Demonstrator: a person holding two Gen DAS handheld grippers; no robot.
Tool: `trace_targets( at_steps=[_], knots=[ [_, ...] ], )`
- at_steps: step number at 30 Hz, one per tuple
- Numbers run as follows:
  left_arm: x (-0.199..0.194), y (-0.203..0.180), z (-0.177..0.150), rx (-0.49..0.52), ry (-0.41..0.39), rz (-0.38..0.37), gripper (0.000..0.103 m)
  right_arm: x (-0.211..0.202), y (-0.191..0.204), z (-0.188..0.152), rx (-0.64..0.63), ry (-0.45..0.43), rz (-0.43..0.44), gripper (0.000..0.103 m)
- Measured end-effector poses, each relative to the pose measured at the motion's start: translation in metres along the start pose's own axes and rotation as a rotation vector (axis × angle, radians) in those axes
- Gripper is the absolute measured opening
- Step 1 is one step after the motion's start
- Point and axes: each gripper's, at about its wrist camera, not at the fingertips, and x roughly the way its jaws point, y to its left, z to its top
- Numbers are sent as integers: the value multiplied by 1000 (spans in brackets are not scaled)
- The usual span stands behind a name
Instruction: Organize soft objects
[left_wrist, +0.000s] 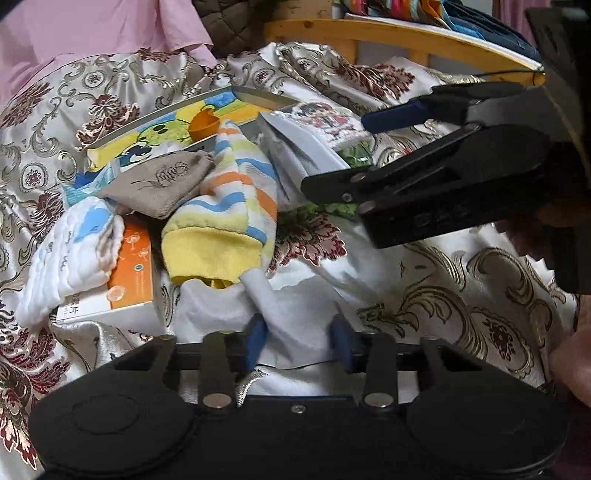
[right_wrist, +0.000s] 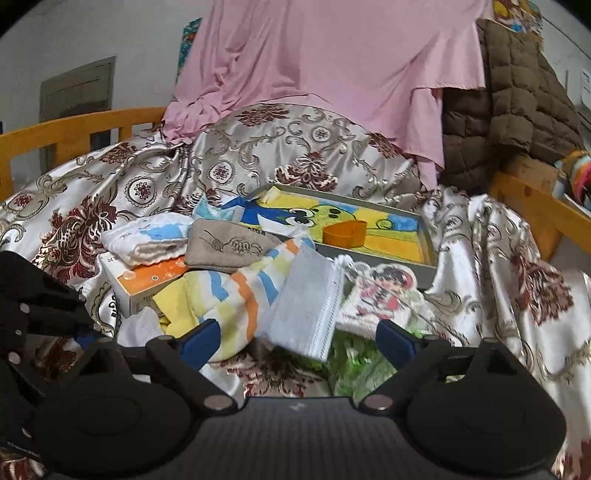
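A heap of soft things lies on the bed: a striped yellow, orange and blue garment (left_wrist: 236, 192) (right_wrist: 236, 291), a brown pouch (left_wrist: 162, 184) (right_wrist: 229, 243), a folded white cloth with blue print (left_wrist: 74, 251) (right_wrist: 147, 236) and a grey cloth (right_wrist: 306, 314). My left gripper (left_wrist: 299, 345) sits at the heap's near edge, its blue pads pinching a white cloth (left_wrist: 295, 321). My right gripper (right_wrist: 299, 343) (left_wrist: 336, 153) stands open and wide, fingers either side of the hanging grey cloth without touching it.
An orange and white box (left_wrist: 133, 273) lies under the cloths. A cartoon picture tray (right_wrist: 428, 243) holds an orange cup (right_wrist: 345, 232). A cartoon figure card (right_wrist: 384, 291) and green packaging (right_wrist: 354, 365) lie nearby. Floral bedspread (left_wrist: 461, 295), wooden bed rail (left_wrist: 388, 33), pink sheet (right_wrist: 332, 55) surround them.
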Motion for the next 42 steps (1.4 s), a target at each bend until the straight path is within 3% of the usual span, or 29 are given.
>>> trace_targets(
  at_steps=[8,12,20,26,32,42],
  knots=[
    [1,9,0,-38,18,28,9,26,9,3,-74,22,-19,67],
    [0,14,0,-75,19,29,1,33,11,0,-92,25,-43,63],
    [-6,16,2,-114,-13,28,0,35,12,-3,-112,24,-64,30],
    [-23,19,3,-157,-91,35,0,29,8,-2,-97,15,-48,16],
    [-44,23,4,-203,-192,27,0,16,6,-2,-85,-1,-70,8],
    [-79,27,6,-294,-306,-44,0,-33,9,7,-49,-60,-68,7]
  ],
)
